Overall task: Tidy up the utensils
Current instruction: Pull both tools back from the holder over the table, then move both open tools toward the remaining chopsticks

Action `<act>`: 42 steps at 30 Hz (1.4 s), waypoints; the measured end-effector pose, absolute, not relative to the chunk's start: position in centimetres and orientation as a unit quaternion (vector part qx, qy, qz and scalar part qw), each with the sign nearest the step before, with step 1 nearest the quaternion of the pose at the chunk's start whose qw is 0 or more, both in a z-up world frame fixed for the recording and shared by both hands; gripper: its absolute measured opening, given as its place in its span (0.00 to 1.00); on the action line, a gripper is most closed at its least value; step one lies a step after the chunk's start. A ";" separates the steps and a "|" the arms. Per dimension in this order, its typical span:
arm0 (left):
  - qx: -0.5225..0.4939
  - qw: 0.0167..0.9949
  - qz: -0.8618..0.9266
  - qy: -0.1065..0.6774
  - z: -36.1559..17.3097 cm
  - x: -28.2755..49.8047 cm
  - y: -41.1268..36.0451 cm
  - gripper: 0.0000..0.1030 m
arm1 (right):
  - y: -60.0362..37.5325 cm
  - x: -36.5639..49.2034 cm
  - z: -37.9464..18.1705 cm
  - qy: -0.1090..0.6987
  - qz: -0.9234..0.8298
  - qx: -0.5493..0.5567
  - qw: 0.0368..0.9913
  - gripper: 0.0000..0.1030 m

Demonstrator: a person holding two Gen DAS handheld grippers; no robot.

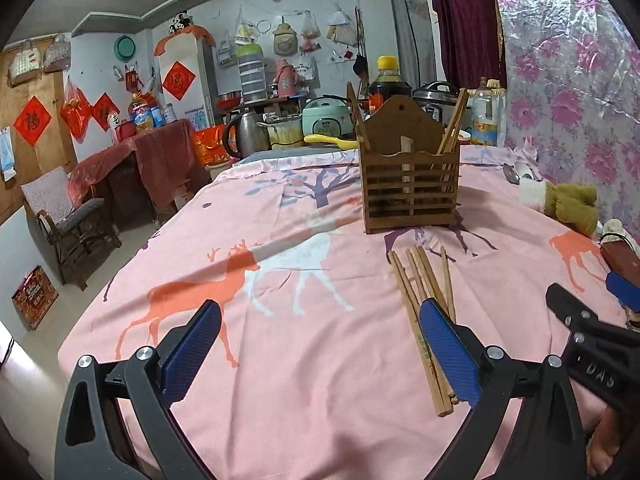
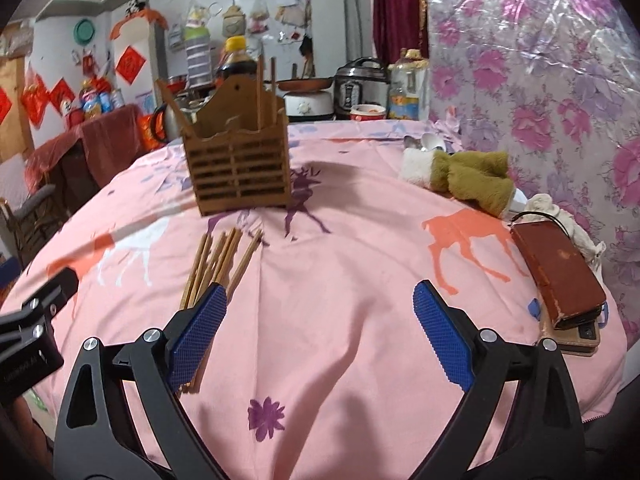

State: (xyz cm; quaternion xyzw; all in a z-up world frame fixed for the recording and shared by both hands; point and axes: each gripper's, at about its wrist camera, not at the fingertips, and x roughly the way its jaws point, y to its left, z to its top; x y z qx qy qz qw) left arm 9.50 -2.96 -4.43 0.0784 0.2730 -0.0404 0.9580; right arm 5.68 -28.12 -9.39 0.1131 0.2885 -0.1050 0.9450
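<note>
Just ahead of the spread left gripper (image 1: 320,344), by its right finger, lie loose chopsticks (image 1: 424,300): light, stiff, probably slippery; pinch mid-length. Right gripper (image 2: 320,332) gapes empty; wooden holder (image 1: 408,184) beyond.

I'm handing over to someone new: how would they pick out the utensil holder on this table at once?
Start from the pink deer-print tablecloth. Near its middle, just beyond the loose chopsticks, stands the holder: an upright brown wooden box with slatted sides and a peaked back. It alone stands tall, with a few chopsticks already poking out of it.
</note>
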 end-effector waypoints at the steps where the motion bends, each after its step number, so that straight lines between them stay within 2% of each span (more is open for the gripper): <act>1: 0.080 0.958 -0.040 0.273 -4.5 9.5 -3.0 0.95 | -28.1 5.6 -9.5 0.289 -0.102 0.115 0.945 0.89; 14: 0.092 0.952 -0.045 0.287 -5.7 9.2 -2.6 0.95 | -28.9 5.7 -10.0 0.301 -0.105 0.126 0.939 0.89; 28: 0.130 0.905 -0.181 0.361 -10.6 8.8 -4.9 0.95 | -32.5 5.6 -12.6 0.330 -0.128 0.169 0.920 0.89; 34: 0.161 0.895 -0.166 0.381 -12.5 10.0 -5.9 0.95 | -32.9 5.4 -12.5 0.326 -0.128 0.176 0.920 0.89; 42: 0.068 0.911 -0.077 0.400 -12.3 13.3 0.5 0.95 | -31.0 5.6 -12.2 0.328 -0.075 0.152 0.929 0.88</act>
